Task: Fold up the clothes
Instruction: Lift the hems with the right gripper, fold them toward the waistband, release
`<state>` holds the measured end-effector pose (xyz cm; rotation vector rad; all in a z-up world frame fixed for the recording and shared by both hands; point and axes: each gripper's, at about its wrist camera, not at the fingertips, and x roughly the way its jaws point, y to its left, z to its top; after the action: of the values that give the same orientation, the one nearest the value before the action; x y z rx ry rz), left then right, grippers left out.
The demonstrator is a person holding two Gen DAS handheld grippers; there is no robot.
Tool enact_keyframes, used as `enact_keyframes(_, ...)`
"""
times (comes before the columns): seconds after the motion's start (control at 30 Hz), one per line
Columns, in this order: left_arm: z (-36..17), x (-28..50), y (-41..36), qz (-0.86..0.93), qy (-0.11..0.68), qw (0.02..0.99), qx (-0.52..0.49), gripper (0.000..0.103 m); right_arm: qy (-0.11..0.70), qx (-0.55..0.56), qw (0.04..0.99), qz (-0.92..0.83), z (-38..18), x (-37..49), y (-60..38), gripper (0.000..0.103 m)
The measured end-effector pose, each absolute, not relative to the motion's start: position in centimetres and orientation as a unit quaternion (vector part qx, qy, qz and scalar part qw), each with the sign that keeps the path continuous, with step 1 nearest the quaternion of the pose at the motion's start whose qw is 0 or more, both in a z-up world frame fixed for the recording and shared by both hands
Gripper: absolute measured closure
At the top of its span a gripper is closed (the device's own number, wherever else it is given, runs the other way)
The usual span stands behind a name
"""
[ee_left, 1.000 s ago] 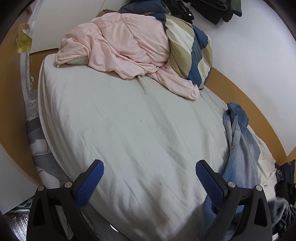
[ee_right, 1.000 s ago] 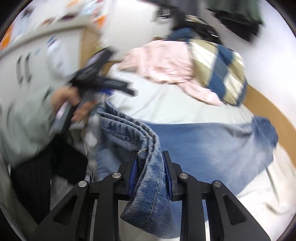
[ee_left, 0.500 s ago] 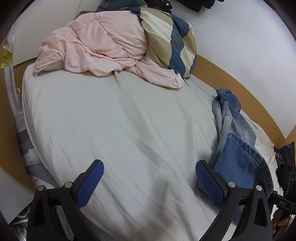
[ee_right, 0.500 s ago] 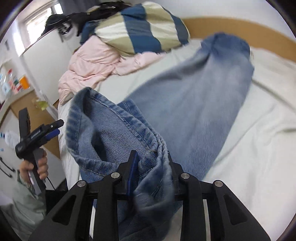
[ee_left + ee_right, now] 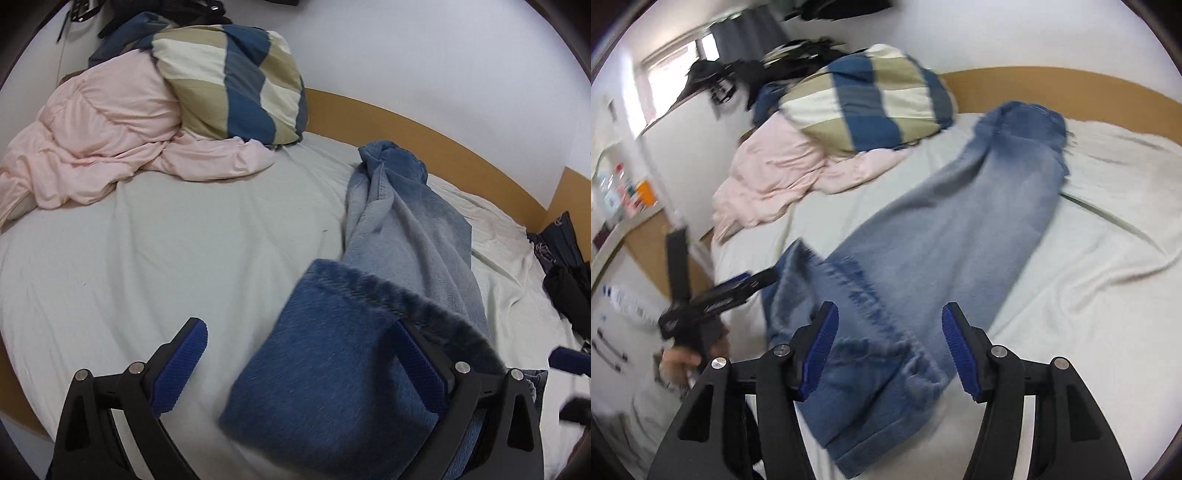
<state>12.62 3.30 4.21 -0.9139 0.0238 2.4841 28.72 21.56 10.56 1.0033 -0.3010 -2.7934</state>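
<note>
Right wrist view shows your right tongs (image 5: 888, 349) opening above the jeans (image 5: 960, 229), pads clear of the denim stretched along the bed (image 5: 1108, 258), while your left tongs (image 5: 299, 365) stand wide apart, the jeans' dark end draped across their right finger (image 5: 421, 365).

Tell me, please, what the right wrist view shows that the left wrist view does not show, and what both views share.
Only the right wrist view shows the window, the left gripper held in a hand, and the right gripper, whose jaws are opening with the jeans lying loose below them.

Only the left wrist view shows dark items at the bed's right edge.

Both show the jeans, the pink blanket, the striped pillow and the white sheet.
</note>
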Motion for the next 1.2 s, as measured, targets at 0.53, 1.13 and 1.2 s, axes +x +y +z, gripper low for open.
enact_keyframes(0.53,3.4,12.0,4.8,0.893,0.003,0.227,-0.389,0.002,0.025,0.411,0.048,-0.91,4.9,26.5,16.4,0.082)
enact_keyframes(1.13,2.1,11.8,3.8,0.882,0.005,0.24,-0.405,0.001,0.0,0.343,-0.009,-0.939,4.8,25.7,20.5,0.095)
enact_keyframes(1.2,2.0,11.6,3.8,0.88,0.003,0.24,-0.409,0.0,-0.018,0.328,-0.016,-0.944,5.2,26.3,21.4,0.065)
